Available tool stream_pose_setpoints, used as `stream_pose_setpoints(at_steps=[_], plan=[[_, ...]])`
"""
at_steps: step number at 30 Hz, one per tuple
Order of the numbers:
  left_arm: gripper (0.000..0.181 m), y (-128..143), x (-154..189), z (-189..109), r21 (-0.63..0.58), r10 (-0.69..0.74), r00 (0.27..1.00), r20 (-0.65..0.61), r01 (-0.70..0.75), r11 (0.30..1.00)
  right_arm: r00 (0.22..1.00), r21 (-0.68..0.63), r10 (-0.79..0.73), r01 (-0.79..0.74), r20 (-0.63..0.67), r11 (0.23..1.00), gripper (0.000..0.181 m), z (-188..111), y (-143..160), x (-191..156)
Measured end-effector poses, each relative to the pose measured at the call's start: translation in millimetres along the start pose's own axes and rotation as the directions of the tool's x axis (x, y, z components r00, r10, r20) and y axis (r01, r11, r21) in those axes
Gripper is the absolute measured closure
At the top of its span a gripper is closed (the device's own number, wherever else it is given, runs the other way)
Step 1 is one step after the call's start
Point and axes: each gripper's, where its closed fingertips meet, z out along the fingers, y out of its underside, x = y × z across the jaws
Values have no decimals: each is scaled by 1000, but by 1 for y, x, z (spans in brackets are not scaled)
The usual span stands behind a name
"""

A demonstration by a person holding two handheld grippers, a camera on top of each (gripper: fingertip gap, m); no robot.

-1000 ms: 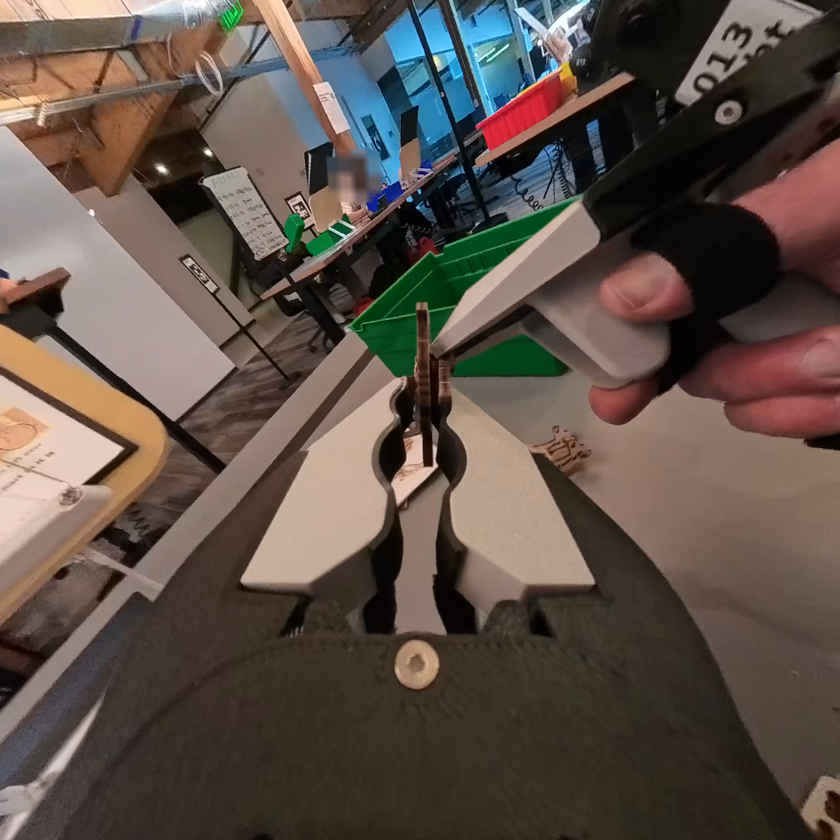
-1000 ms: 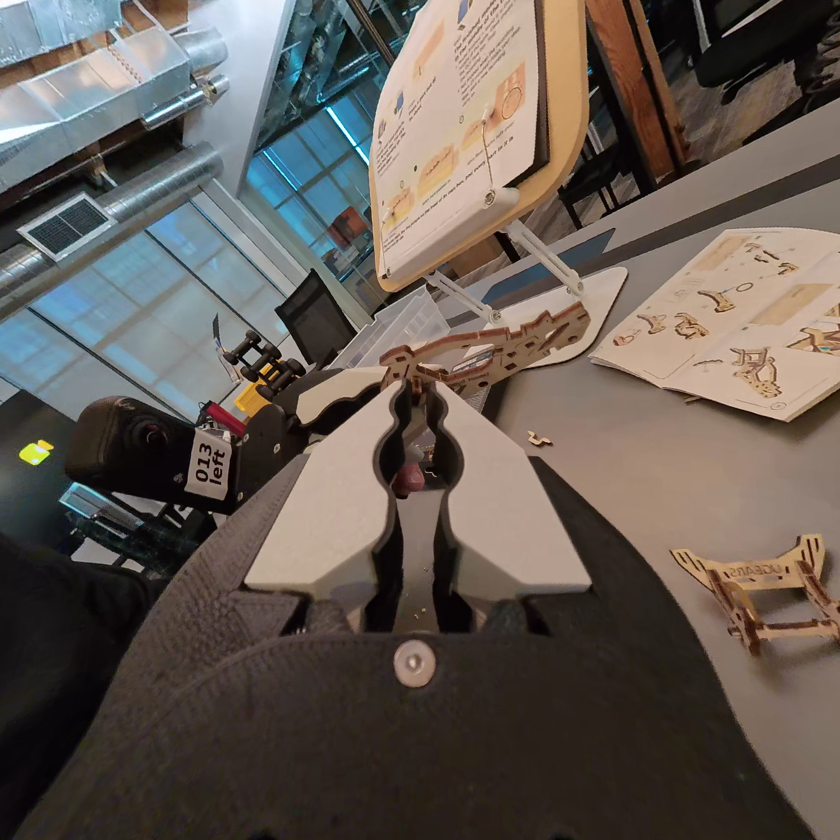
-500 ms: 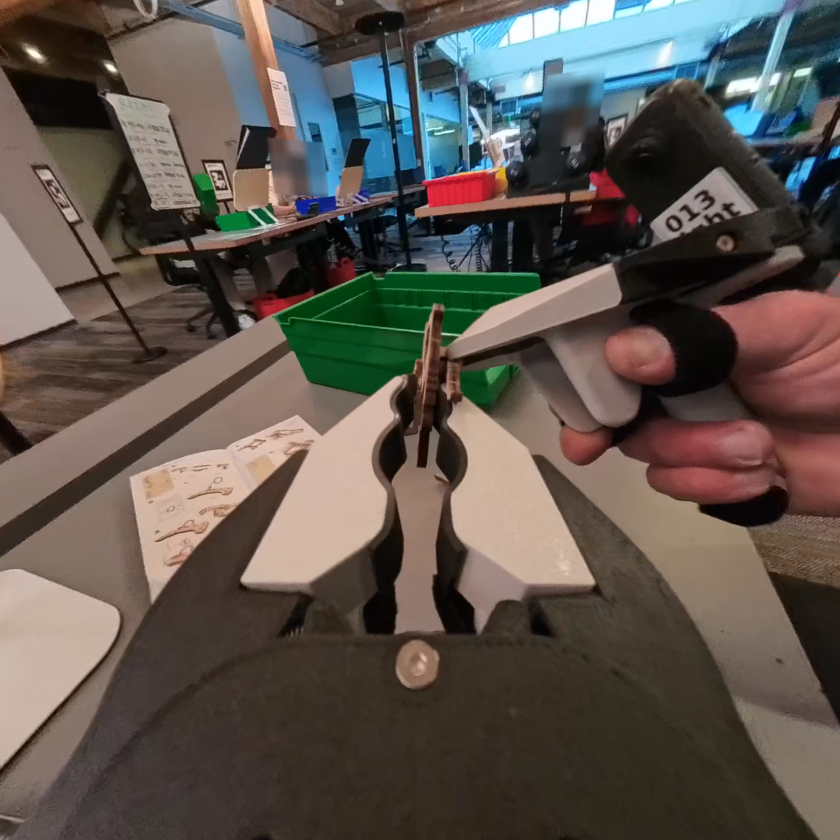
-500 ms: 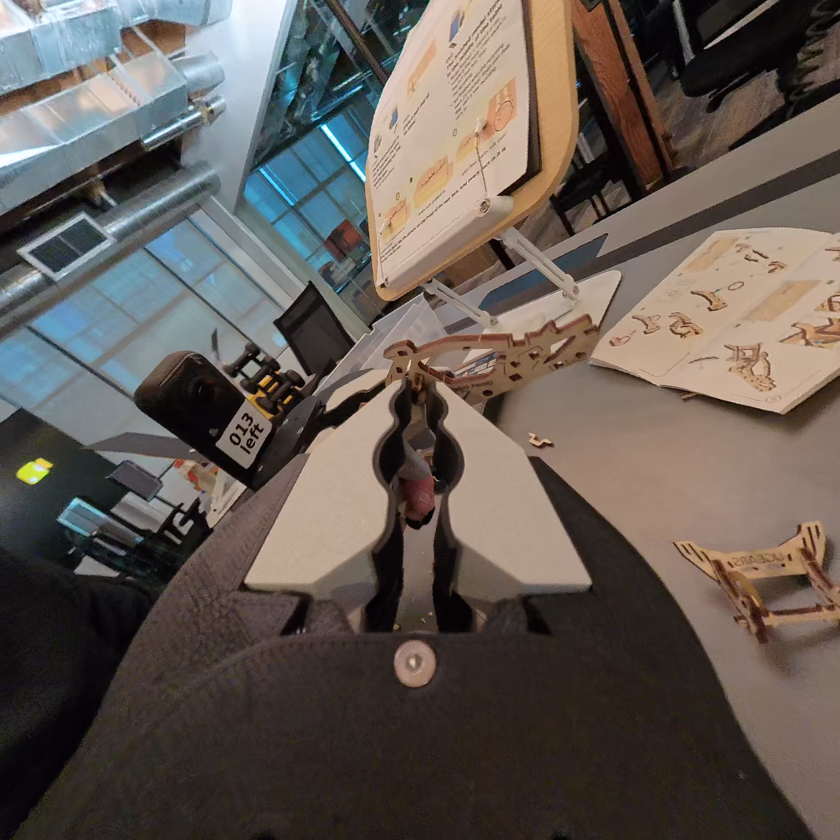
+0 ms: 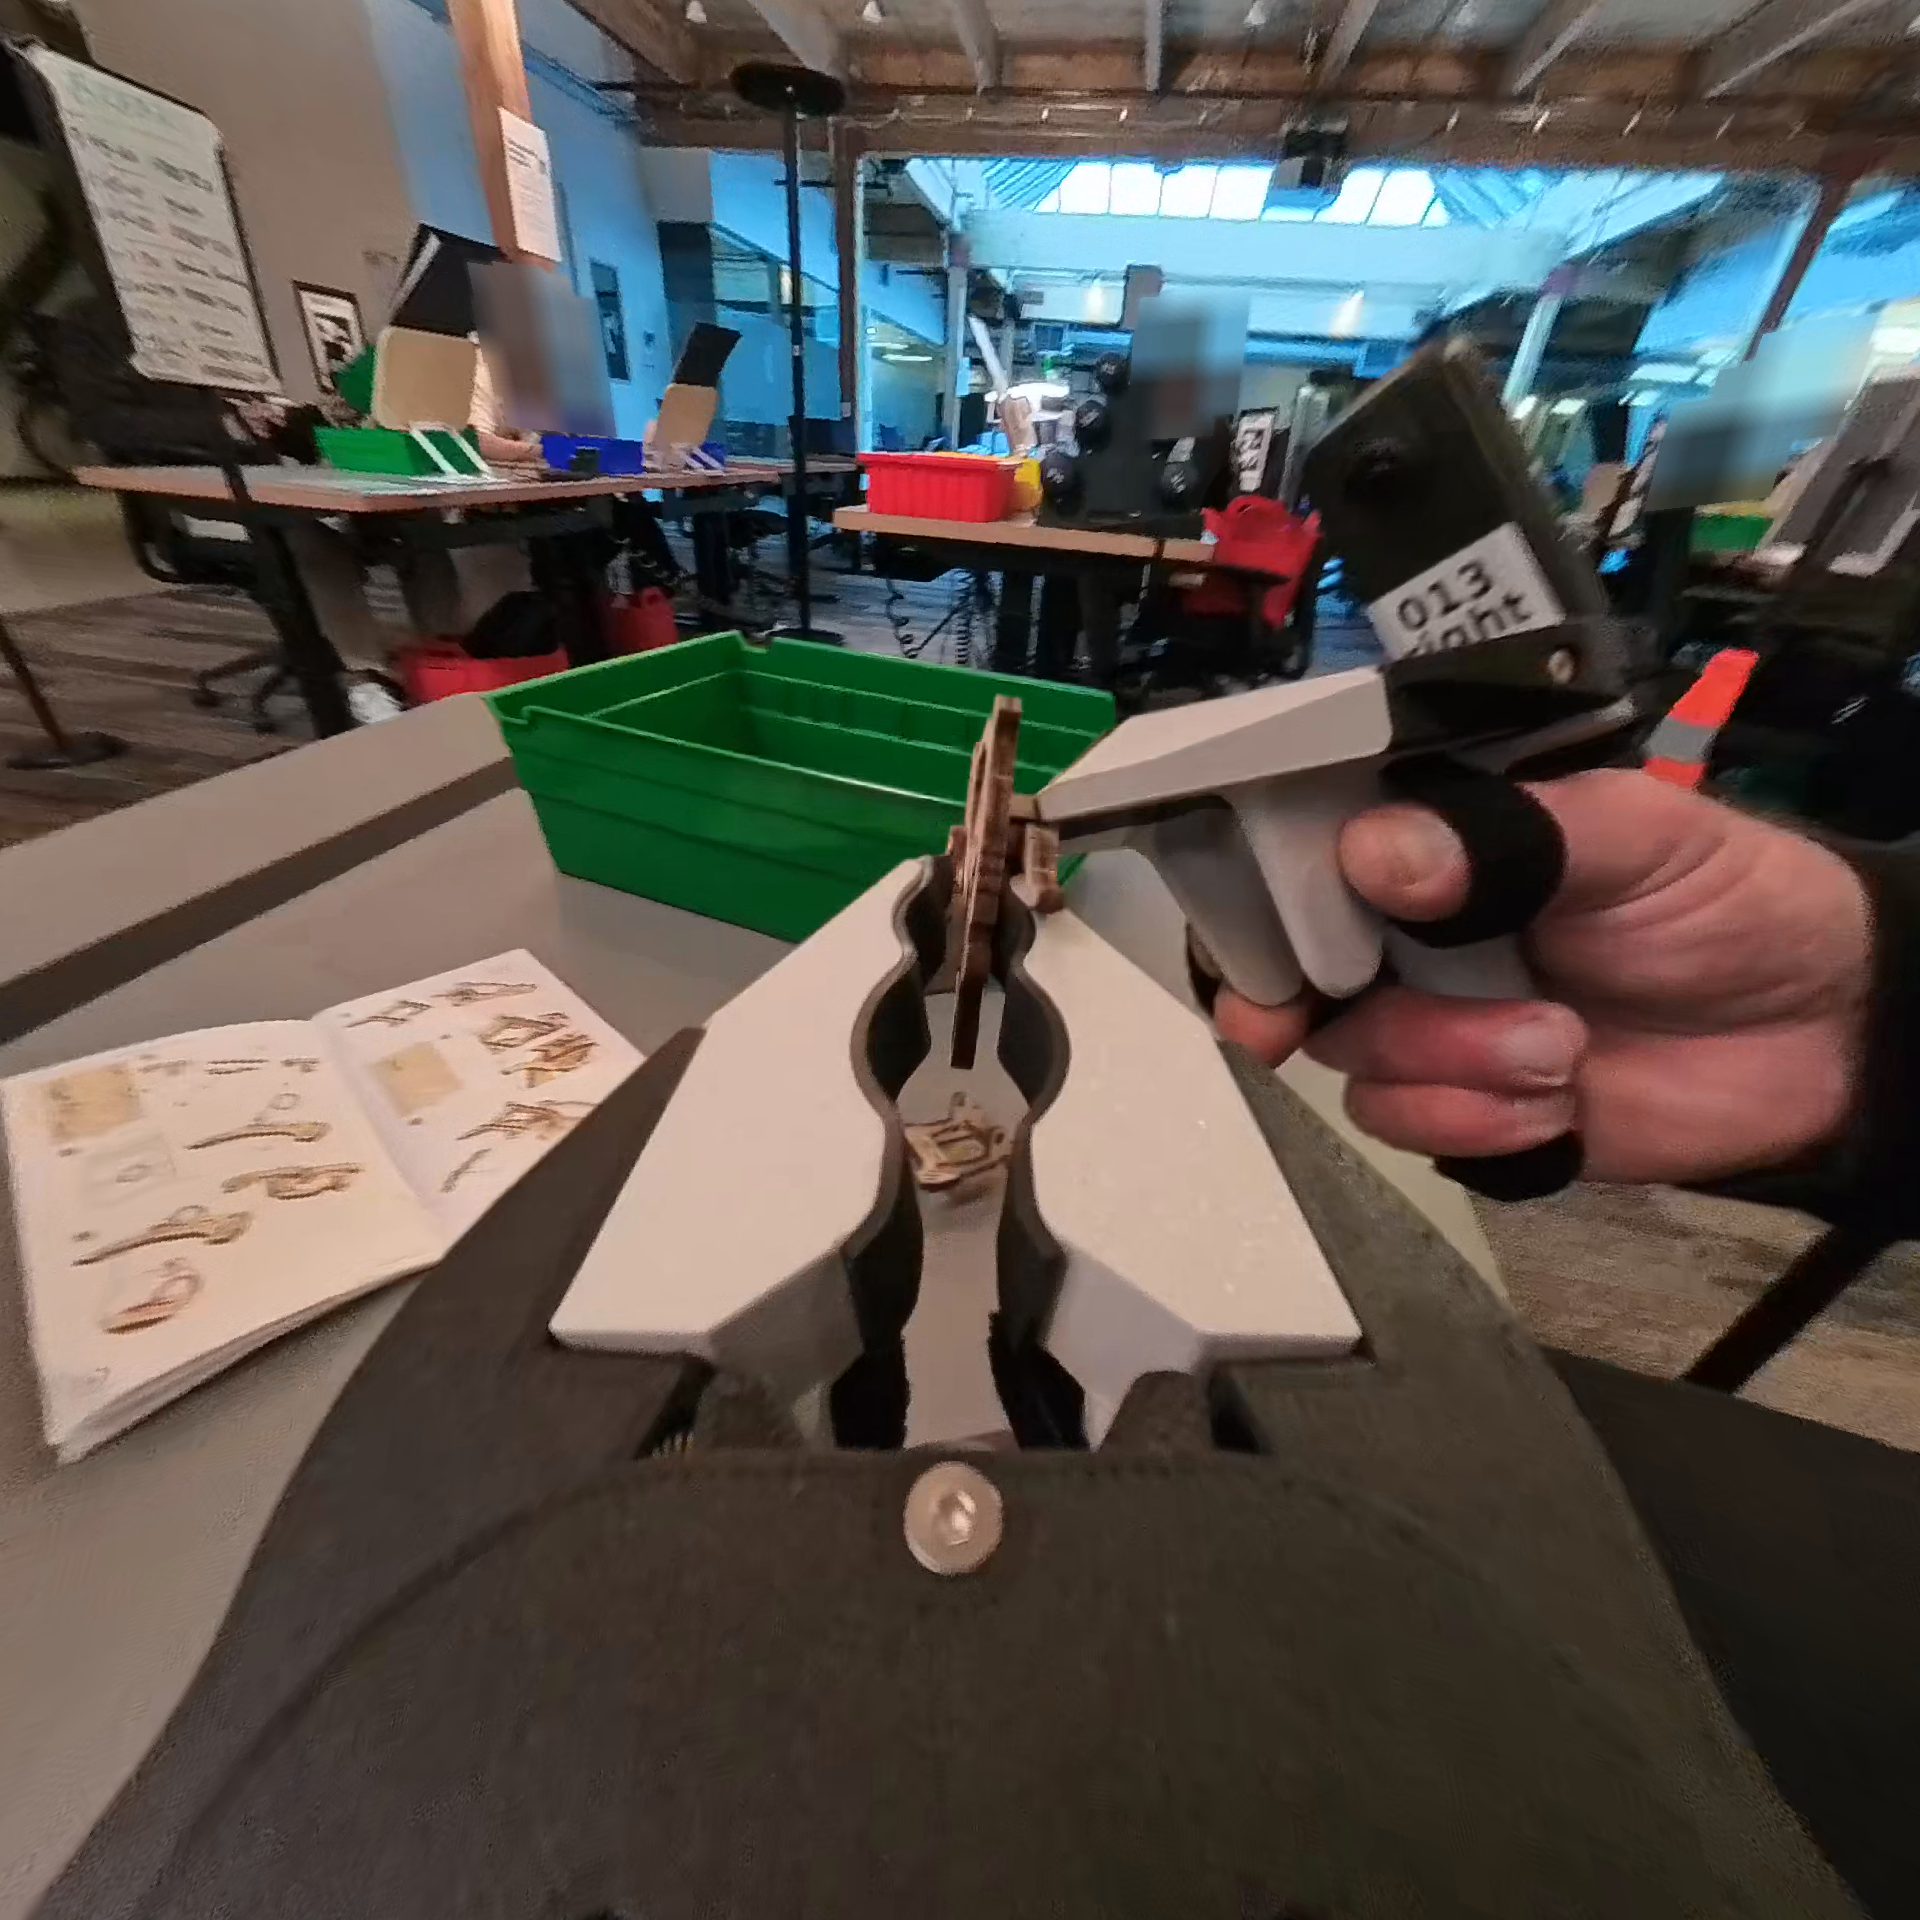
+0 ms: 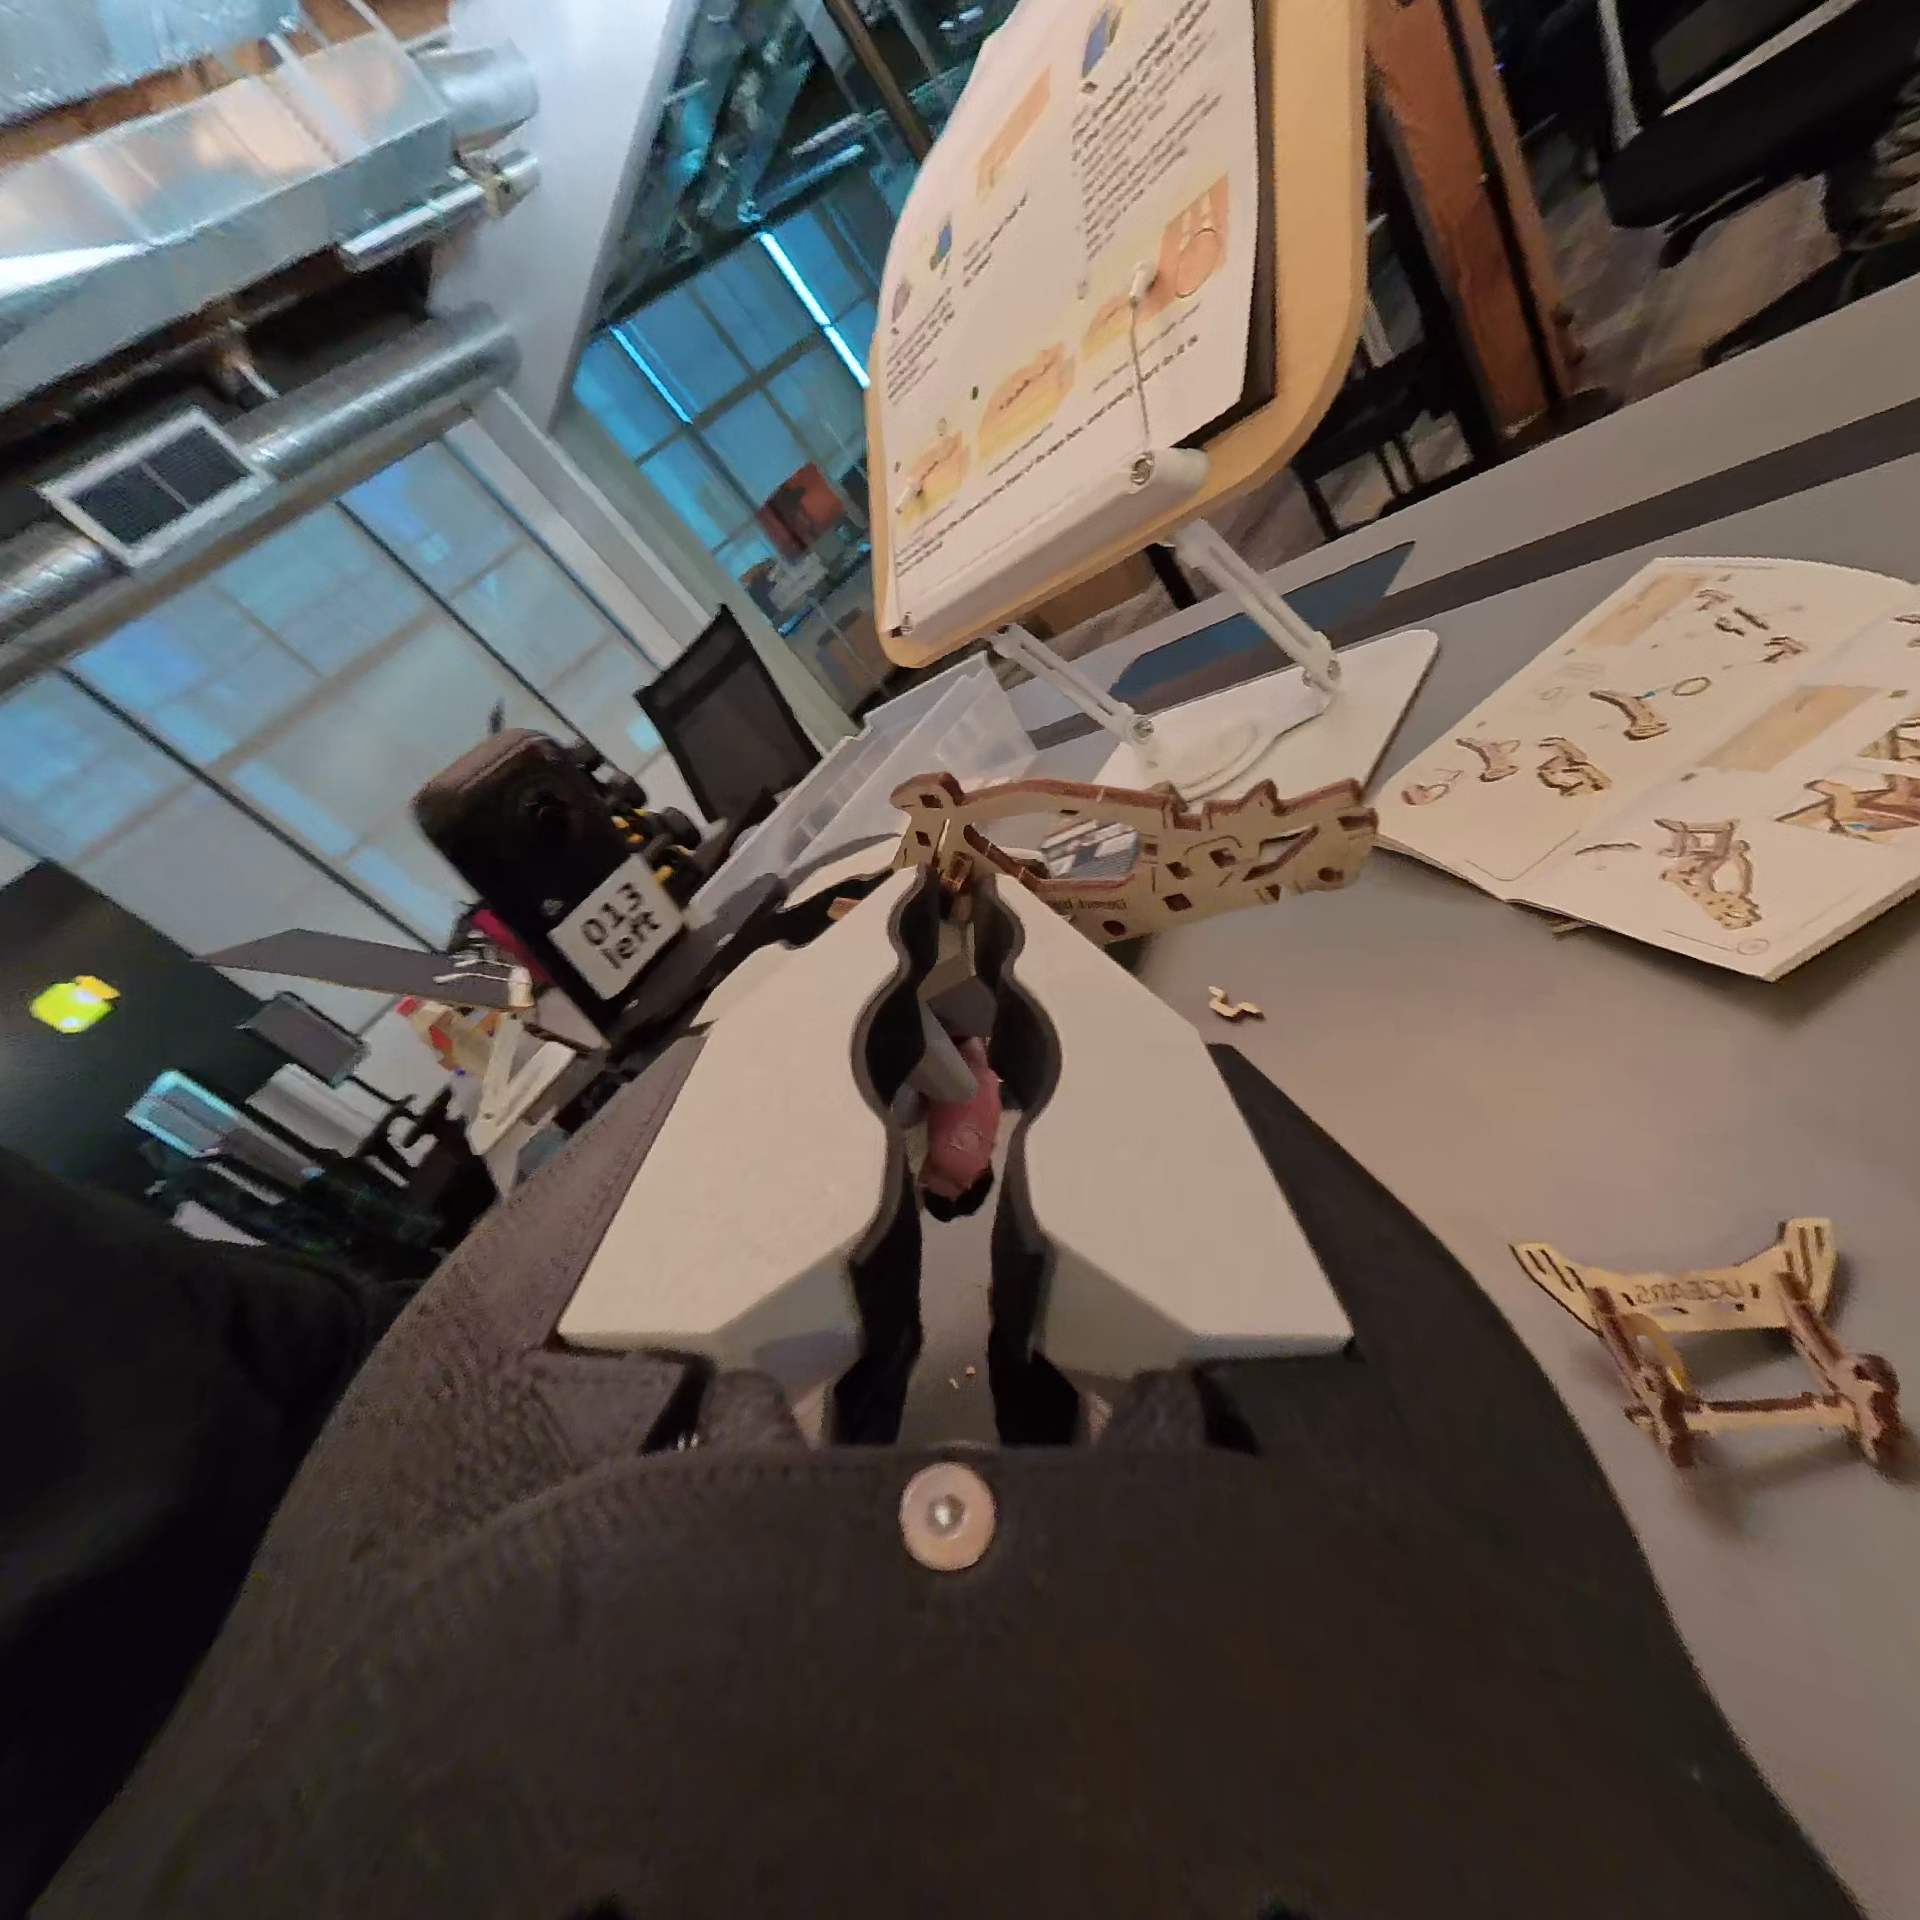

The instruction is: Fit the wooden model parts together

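My left gripper [image 5: 977, 883] is shut on a long flat wooden part [image 5: 982, 821], held edge-on and upright above the grey table [image 5: 623, 914]. In the right wrist view the same part [image 6: 1143, 862] shows its notched side, running out to the right. My right gripper [image 6: 951, 883] is shut on a small wooden piece [image 6: 954, 868], which touches the left end of the flat part. In the left wrist view the right gripper [image 5: 1039, 821] comes in from the right in a person's hand [image 5: 1621, 997], with the small piece [image 5: 1041, 868] against the flat part.
A green bin [image 5: 790, 800] stands beyond the grippers. An open instruction booklet [image 5: 260, 1143] lies on the left, also in the right wrist view [image 6: 1683, 758]. A built wooden frame [image 6: 1714, 1340] and a small scrap [image 6: 1231, 1003] lie on the table. A book stand [image 6: 1101, 312] stands behind. The grippers are tip to tip, or close to it.
The left gripper has swung round and levelled, so its view now faces the bin and booklet. Both grippers stay shut, and the small piece stays against the flat part.
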Motion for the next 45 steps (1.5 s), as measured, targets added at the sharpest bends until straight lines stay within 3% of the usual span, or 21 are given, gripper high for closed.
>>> stream_pose_setpoints(at_steps=[9, 12, 16, 17, 19, 22, 27, 35, 45], plan=[[176, -3, -10, -4, -24, 128, 985, 112, -126, 992, 989, 94, 61, -49, -133, 994, 178, 7, -3, 0], [176, 1, -9, -1, -30, 81, 993, 87, -78, 996, 991, 78, 57, -48, -118, 996, 177, 5, -1, 4], [177, 3, -13, 0, -15, -133, 991, 6, 133, 991, 987, -34, -138, 136, -77, 990, 181, 8, 0, -4], [177, 9, -12, 1, -57, -163, 986, -23, 161, 985, 958, -89, -264, 255, -114, 963, 172, 6, 0, -4], [177, 6, -12, 1, -32, -255, 965, -64, 253, 967, 852, -218, -499, 463, -160, 859, 170, 4, 3, -2], [177, 10, -5, 3, -80, -284, 953, -106, 277, 958, 660, -357, -723, 637, -206, 683, 159, 2, 3, 7], [177, 18, 6, 8, -154, -260, 957, -129, 239, 959, 475, -456, -861, 734, -184, 502, 169, 3, 4, 13], [177, 19, 7, 9, -161, -213, 969, -126, 192, 968, 392, -511, -907, 754, -155, 413, 171, -5, 5, 19], [178, 21, 8, 10, -170, -166, 978, -126, 143, 975, 418, -509, -898, 748, -138, 426, 168, -6, 7, 21]])
